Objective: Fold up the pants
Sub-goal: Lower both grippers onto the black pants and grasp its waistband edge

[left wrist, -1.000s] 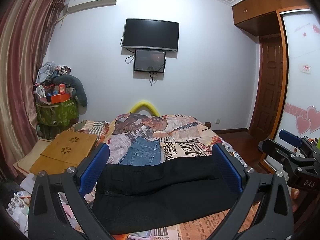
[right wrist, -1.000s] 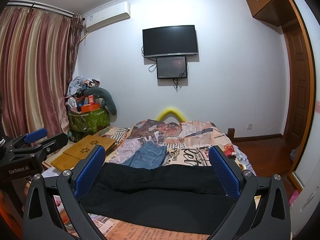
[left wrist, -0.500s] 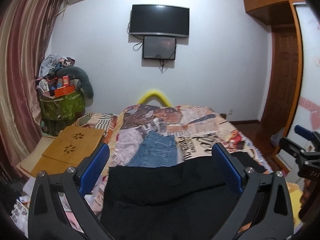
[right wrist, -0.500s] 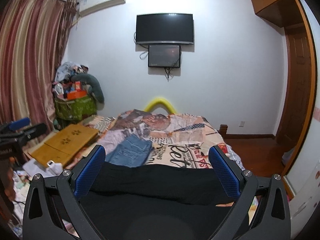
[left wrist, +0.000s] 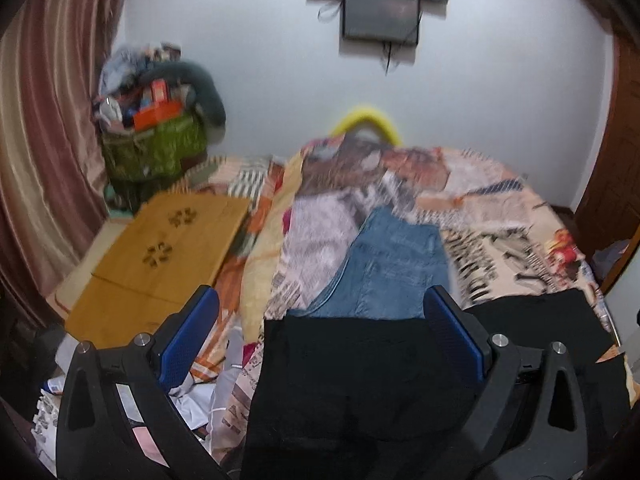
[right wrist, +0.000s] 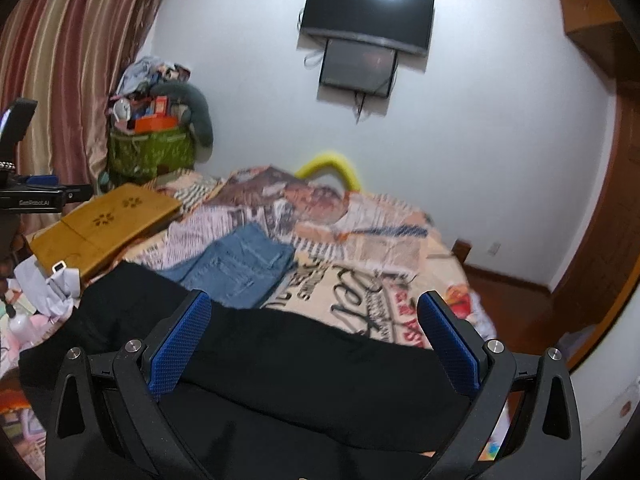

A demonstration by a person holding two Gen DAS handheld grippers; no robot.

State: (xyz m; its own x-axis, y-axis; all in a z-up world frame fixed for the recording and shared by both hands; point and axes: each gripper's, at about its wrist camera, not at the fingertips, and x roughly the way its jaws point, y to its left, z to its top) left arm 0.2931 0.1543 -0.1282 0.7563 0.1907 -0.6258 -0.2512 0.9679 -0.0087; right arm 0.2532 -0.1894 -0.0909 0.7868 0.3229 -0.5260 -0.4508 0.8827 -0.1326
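Observation:
Black pants (left wrist: 360, 376) lie spread across the near end of the bed, also seen in the right wrist view as a dark band (right wrist: 304, 364). My left gripper (left wrist: 324, 340) hovers above their left part, open, blue pads wide apart with nothing between them. My right gripper (right wrist: 316, 336) hangs over the right part of the pants, open and empty as well. Folded blue jeans (left wrist: 392, 268) rest just beyond the black pants on the bedspread; they show in the right wrist view too (right wrist: 240, 268).
The bed carries a newspaper-print cover (right wrist: 360, 240). A wooden lap desk (left wrist: 156, 252) lies at its left side. A green bin piled with clutter (left wrist: 156, 148) stands by the striped curtain (right wrist: 68, 60). A wooden door (right wrist: 600, 240) is at right.
Both grippers have tilted downward and moved closer to the bed, so the black pants fill more of each view. Both stay open.

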